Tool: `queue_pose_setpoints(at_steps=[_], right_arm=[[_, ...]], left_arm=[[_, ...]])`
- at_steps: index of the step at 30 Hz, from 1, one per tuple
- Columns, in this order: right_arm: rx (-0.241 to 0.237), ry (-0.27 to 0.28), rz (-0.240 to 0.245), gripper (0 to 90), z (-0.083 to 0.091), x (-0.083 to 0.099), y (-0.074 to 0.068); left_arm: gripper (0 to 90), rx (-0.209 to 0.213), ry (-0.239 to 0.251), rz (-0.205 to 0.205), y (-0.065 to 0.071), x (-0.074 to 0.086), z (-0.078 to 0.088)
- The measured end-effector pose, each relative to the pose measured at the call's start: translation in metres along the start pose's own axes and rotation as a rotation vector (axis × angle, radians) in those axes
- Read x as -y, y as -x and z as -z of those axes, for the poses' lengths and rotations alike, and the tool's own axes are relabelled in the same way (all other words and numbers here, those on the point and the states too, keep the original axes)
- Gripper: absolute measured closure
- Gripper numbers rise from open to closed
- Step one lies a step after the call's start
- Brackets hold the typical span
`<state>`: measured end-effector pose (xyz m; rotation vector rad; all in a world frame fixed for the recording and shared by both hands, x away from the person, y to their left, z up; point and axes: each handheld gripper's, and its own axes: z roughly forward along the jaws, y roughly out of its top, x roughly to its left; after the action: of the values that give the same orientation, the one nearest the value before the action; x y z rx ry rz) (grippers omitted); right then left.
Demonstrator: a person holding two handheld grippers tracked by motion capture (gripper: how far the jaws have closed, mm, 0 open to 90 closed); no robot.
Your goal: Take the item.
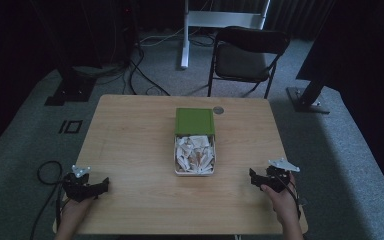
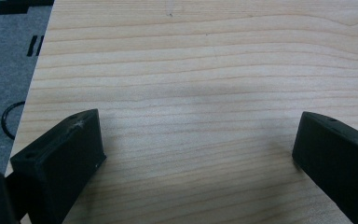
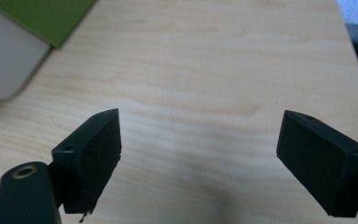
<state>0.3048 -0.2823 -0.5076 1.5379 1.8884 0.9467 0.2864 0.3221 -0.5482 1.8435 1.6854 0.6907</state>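
Observation:
A white box [image 1: 194,171] full of several pale crumpled pieces stands at the middle of the wooden table [image 1: 130,150], and its green lid [image 1: 194,121] lies just behind it. My left gripper [image 1: 97,186] rests near the table's front left corner, open, with bare wood between its jaws [image 2: 196,154]. My right gripper [image 1: 255,177] is held near the front right, open and empty [image 3: 198,154]. In the right gripper view the white box [image 3: 4,65] and the green lid [image 3: 46,18] sit at the upper left, apart from the jaws.
A small round grey object [image 1: 218,110] lies at the table's far edge beside the lid. A black folding chair [image 1: 247,55] stands behind the table, with cables [image 1: 140,75] and dark stands on the carpet. A cable loop [image 1: 47,172] hangs off the left edge.

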Motion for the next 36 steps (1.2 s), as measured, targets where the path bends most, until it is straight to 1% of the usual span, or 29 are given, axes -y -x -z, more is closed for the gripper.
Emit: queue_pose_setpoints(at_steps=[1, 3, 5, 7, 9, 11, 12, 18, 21, 31, 33, 34, 35, 36], right_arm=[[-0.005, 0.007, 0.011, 14.0, 0.001, -0.004, -0.001], [-0.016, 0.021, 0.009, 14.1, 0.004, -0.011, -0.003], [-0.017, 0.031, 0.031, 14.1, 0.006, -0.017, -0.005], [-0.023, 0.044, 0.04, 14.1, 0.008, -0.023, -0.008], [-0.034, 0.053, 0.041, 14.1, 0.01, -0.028, -0.011], [-0.045, 0.061, 0.054, 14.2, 0.011, -0.033, -0.014], [-0.045, 0.061, 0.054, 14.2, 0.011, -0.033, -0.014], [-0.072, 0.084, 0.066, 14.6, 0.013, -0.047, -0.025], [-0.095, 0.088, 0.061, 14.6, 0.013, -0.053, -0.031], [-0.152, 0.116, 0.093, 15.6, 0.013, -0.071, -0.053], [-0.156, 0.116, 0.096, 15.6, 0.013, -0.072, -0.055], [-0.166, 0.12, 0.106, 15.7, 0.012, -0.075, -0.059], [-0.166, 0.12, 0.106, 15.7, 0.012, -0.075, -0.059], [-0.179, 0.126, 0.108, 15.7, 0.012, -0.078, -0.064]], left_arm=[[2.6, 0.0, 0.0, 0.0, 0.0, 0.0, 0.0], [2.6, 0.0, 0.0, 0.0, 0.0, 0.0, 0.0], [2.6, 0.0, 0.0, 0.0, 0.0, 0.0, 0.0], [2.6, 0.0, 0.0, 0.0, 0.0, 0.0, 0.0], [2.6, 0.0, 0.0, 0.0, 0.0, 0.0, 0.0], [2.6, 0.0, 0.002, 0.002, 0.0, 0.0, 0.0], [2.6, 0.0, 0.002, 0.002, 0.0, 0.0, 0.0], [2.6, 0.0, 0.002, 0.002, 0.0, 0.0, 0.0], [2.6, 0.0, 0.002, 0.001, 0.0, 0.0, 0.0], [2.6, 0.0, 0.001, 0.001, 0.0, 0.0, 0.0], [2.6, 0.0, 0.001, 0.001, 0.0, 0.0, 0.0], [2.6, 0.0, 0.001, 0.001, 0.0, 0.0, 0.0], [2.6, 0.0, 0.001, 0.001, 0.0, 0.0, 0.0], [2.6, 0.0, 0.001, 0.002, 0.0, 0.0, 0.0]])
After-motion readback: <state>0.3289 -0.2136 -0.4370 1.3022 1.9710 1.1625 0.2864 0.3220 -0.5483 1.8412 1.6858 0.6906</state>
